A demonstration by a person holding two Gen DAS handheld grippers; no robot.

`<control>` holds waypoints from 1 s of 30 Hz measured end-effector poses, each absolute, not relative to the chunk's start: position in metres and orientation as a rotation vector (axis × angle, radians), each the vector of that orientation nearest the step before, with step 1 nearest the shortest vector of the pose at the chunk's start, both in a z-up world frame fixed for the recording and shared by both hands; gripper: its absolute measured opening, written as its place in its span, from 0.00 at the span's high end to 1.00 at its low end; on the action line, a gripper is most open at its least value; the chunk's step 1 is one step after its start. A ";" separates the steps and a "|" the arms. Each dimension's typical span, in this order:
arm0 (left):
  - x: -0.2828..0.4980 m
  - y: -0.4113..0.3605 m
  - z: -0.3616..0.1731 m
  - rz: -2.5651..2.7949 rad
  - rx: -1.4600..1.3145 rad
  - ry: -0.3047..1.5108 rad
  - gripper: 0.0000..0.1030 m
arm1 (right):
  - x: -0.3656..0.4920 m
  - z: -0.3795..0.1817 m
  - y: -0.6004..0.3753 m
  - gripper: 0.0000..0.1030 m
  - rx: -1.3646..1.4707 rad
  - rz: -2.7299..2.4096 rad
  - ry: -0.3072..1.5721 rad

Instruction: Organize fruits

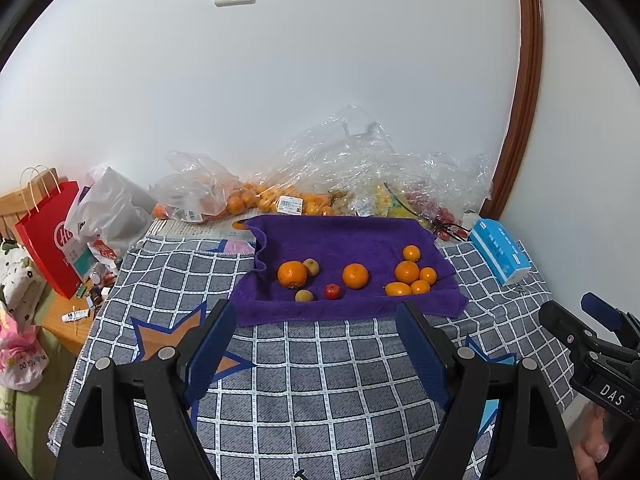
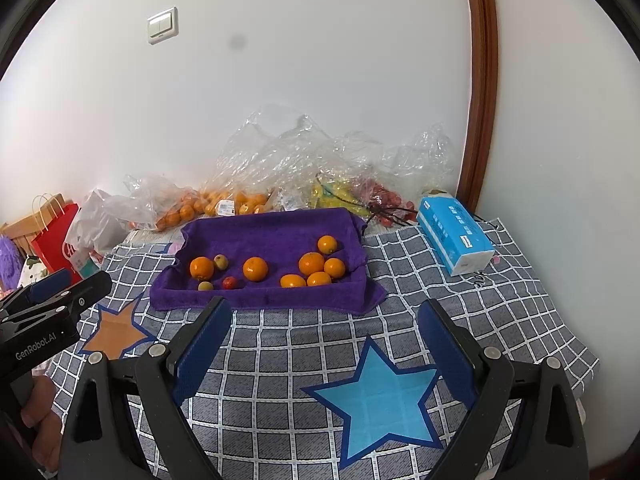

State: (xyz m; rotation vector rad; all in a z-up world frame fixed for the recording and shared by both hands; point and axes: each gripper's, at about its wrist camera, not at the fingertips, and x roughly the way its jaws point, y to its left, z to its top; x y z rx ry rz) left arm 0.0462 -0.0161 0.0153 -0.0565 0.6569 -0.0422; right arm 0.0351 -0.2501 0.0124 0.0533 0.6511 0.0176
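Note:
A purple towel [image 1: 340, 240] [image 2: 272, 228] lies on the checked cloth and carries loose fruit. On its left are an orange [image 1: 292, 274] [image 2: 201, 268], two small greenish-brown fruits [image 1: 311, 267] [image 1: 304, 295] and a small red fruit [image 1: 332, 291] [image 2: 229, 282]. A second orange [image 1: 355, 275] [image 2: 255, 268] sits mid-towel. A cluster of several small oranges [image 1: 412, 276] [image 2: 316, 266] lies at the right. My left gripper [image 1: 316, 320] and my right gripper [image 2: 324, 316] both hover open and empty just short of the towel's near edge.
Clear plastic bags [image 1: 248, 196] [image 2: 224, 204] of oranges, yellow fruit and red fruit line the wall behind the towel. A blue tissue pack [image 1: 500, 254] [image 2: 456, 240] lies to the right. A red paper bag [image 1: 50, 236] and a white bag stand at the left, beside the cloth's edge.

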 end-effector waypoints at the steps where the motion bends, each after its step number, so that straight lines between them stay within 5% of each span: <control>1: 0.046 -0.016 0.015 -0.043 -0.056 0.657 0.21 | 0.035 0.012 -0.250 0.09 0.054 0.017 0.652; 30: 0.045 -0.015 0.015 -0.042 -0.060 0.657 0.21 | 0.035 0.013 -0.247 0.09 0.054 0.017 0.651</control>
